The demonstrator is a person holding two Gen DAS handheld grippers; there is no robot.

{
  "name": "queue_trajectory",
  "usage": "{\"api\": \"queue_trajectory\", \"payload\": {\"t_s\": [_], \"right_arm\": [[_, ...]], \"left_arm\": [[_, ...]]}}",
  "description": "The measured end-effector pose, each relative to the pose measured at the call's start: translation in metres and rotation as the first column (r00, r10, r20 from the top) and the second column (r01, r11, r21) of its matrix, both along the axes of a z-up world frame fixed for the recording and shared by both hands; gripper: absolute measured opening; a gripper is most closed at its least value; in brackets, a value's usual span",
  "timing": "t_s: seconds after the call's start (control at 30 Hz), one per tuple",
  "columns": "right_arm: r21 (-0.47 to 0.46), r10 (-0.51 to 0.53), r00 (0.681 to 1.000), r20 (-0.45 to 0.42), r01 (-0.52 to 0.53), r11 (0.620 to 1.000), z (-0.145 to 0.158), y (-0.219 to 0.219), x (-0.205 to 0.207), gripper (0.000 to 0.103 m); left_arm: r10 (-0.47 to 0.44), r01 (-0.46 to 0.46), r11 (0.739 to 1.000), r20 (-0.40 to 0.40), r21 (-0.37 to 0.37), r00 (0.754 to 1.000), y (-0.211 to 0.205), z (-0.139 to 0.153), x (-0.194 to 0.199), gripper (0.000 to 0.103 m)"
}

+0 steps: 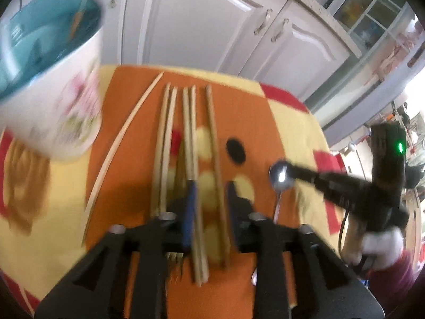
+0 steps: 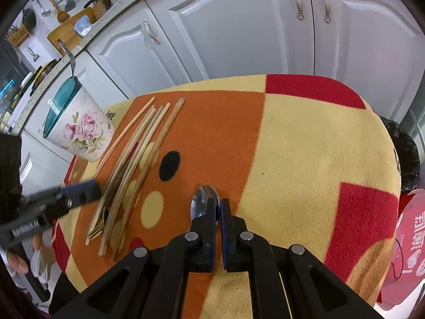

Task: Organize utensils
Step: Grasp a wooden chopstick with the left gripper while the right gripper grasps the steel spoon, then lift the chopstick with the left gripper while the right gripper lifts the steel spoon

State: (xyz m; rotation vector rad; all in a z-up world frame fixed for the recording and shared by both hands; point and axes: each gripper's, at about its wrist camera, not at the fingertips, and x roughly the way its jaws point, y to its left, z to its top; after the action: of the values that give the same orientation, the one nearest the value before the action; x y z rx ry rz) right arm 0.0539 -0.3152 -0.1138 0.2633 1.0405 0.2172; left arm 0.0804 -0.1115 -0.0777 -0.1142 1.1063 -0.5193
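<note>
Steel catches the light where the spoon (image 2: pixel 205 204) sits between the fingers of the right gripper (image 2: pixel 217 212), which is pressed together on its bowl. Whether the spoon is lifted or only touched down on the blanket-covered worktop (image 2: pixel 305 146) I cannot tell.

The cup (image 2: pixel 79 130), floral outside and teal inside, stands far ahead and to the left of that gripper, at the worktop's back corner. A metal handle and a white stick already rise from it, so some sorting looks done. Most is left: a row of chopsticks (image 2: pixel 138 154) lies just left of the right gripper, with a gold fork (image 2: pixel 99 224) among their near ends.

The left gripper (image 1: pixel 208 202) is spread, hovering low over those chopsticks; one stick runs through the gap between its fingers and another passes under its left finger. From there the cup is ahead and to the left, the spoon just off to the right.

By my reading, the task is in its early part: spoon in hand, sticks and fork not yet stowed.
</note>
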Motion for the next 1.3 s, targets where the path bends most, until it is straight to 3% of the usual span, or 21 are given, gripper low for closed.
{"api": "queue_trajectory", "payload": {"t_s": [0.1,0.33,0.43,0.7,0.73,0.8,0.83,1.07,1.3], "right_arm": [[0.011,-0.006,1.0,0.001,0.006,1.0,-0.001,-0.003,-0.001,0.002],[0.067,-0.032,0.999,-0.001,0.032,0.997,-0.005,-0.014,-0.001,0.002],[0.083,-0.029,1.0,-0.002,0.029,0.996,-0.006,-0.017,-0.001,0.002],[0.127,-0.04,0.999,-0.01,0.041,0.991,-0.013,-0.029,0.001,0.003],[0.135,-0.044,0.999,-0.011,0.045,0.99,-0.014,-0.03,0.001,0.003],[0.141,-0.049,0.999,-0.006,0.05,0.989,-0.014,-0.029,0.001,0.003],[0.141,-0.051,0.999,-0.003,0.051,0.989,-0.014,-0.028,0.0,0.004],[0.106,-0.059,0.998,0.031,0.055,0.993,0.002,-0.027,-0.01,0.002],[0.074,-0.053,0.996,0.069,0.048,0.996,0.023,-0.031,-0.02,0.002]], "left_arm": [[0.005,-0.005,1.0,0.006,0.004,1.0,-0.019,0.003,0.022,0.036],[-0.014,0.014,0.995,0.002,0.099,1.0,-0.07,-0.008,0.074,0.033],[-0.009,0.011,0.98,-0.013,0.201,1.0,-0.088,-0.022,0.092,0.03],[-0.035,0.035,0.954,-0.005,0.298,0.999,-0.107,-0.036,0.112,0.029],[-0.042,0.043,0.954,-0.007,0.295,0.999,-0.108,-0.036,0.113,0.029],[-0.064,0.065,0.955,-0.015,0.29,0.998,-0.111,-0.037,0.115,0.009],[-0.076,0.08,0.958,-0.028,0.275,0.997,-0.111,-0.036,0.116,0.006],[-0.087,0.09,0.984,-0.025,0.153,0.996,-0.088,-0.019,0.098,0.006],[-0.102,0.1,0.992,0.026,0.075,0.994,-0.065,0.011,0.067,0.006]]}}
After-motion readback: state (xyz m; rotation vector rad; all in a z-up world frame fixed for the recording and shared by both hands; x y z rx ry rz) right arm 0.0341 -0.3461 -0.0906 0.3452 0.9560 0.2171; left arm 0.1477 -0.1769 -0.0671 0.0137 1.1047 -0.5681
